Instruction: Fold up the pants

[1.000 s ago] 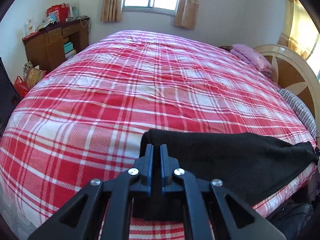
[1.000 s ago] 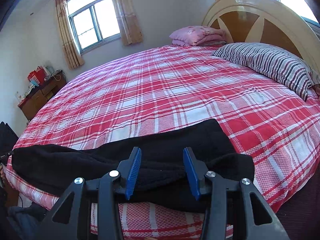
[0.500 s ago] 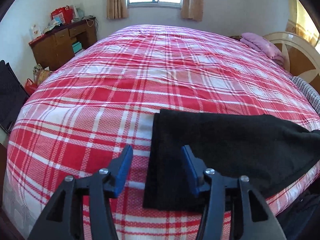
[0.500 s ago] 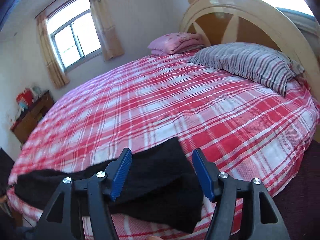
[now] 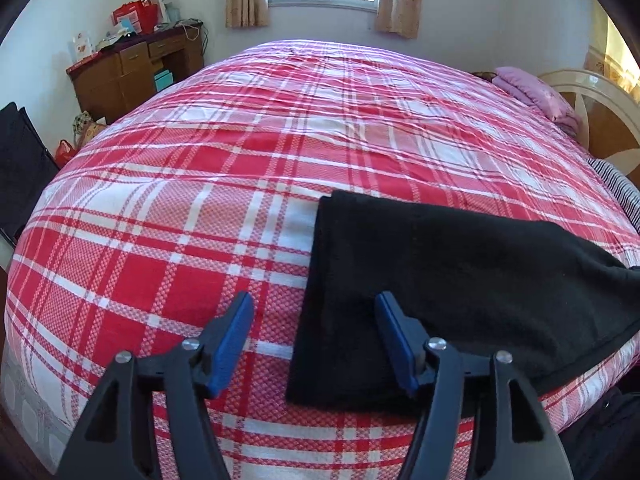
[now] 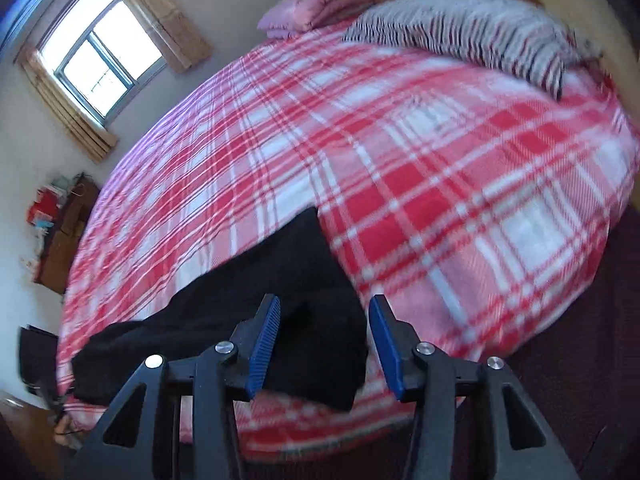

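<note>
Black pants (image 5: 460,276) lie folded lengthwise in a long strip along the near edge of the red plaid bed (image 5: 280,140). My left gripper (image 5: 314,338) is open and empty, held above the left end of the strip, whose left edge lies between the blue pads. In the right wrist view the pants (image 6: 256,304) run off to the left. My right gripper (image 6: 324,340) is open and empty above their right end. That view is blurred and tilted.
A striped pillow (image 6: 472,36) and a pink pillow (image 6: 316,4) lie by the headboard (image 5: 592,108). A wooden desk (image 5: 132,68) with clutter stands at the far left under the window wall. A dark bag (image 5: 600,432) sits beside the bed.
My left gripper let go of the pants' left end, opened and drew back. My right gripper stayed open, pulled back and tilted. The pants now lie flat on the bed.
</note>
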